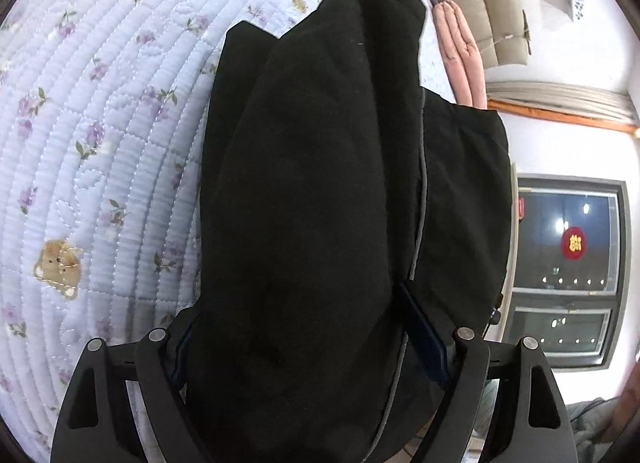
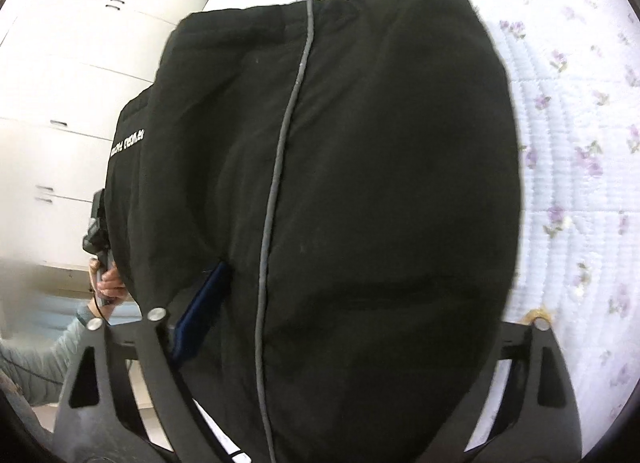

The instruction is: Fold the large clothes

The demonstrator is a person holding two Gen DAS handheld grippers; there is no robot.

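Observation:
A bulky black padded jacket point(image 1: 312, 183) with a grey piping line fills the left wrist view. It bulges between the fingers of my left gripper point(image 1: 296, 319), whose blue pads point(image 1: 424, 327) press into its sides. In the right wrist view the same jacket point(image 2: 360, 163) shows grey piping and small white lettering near its left edge. It is packed between the fingers of my right gripper point(image 2: 360, 291). One blue pad point(image 2: 200, 311) presses on the cloth and the other finger is hidden under it. The far end of the jacket lies over the bed.
A pale quilted bedspread point(image 1: 100, 123) with purple flowers lies under the jacket, also seen on the right point(image 2: 580, 183). Pink folded cloth point(image 1: 460, 51) and a dark window point(image 1: 568, 243) are beyond the bed. White cupboards point(image 2: 60, 103) stand behind a person's hand point(image 2: 106, 283).

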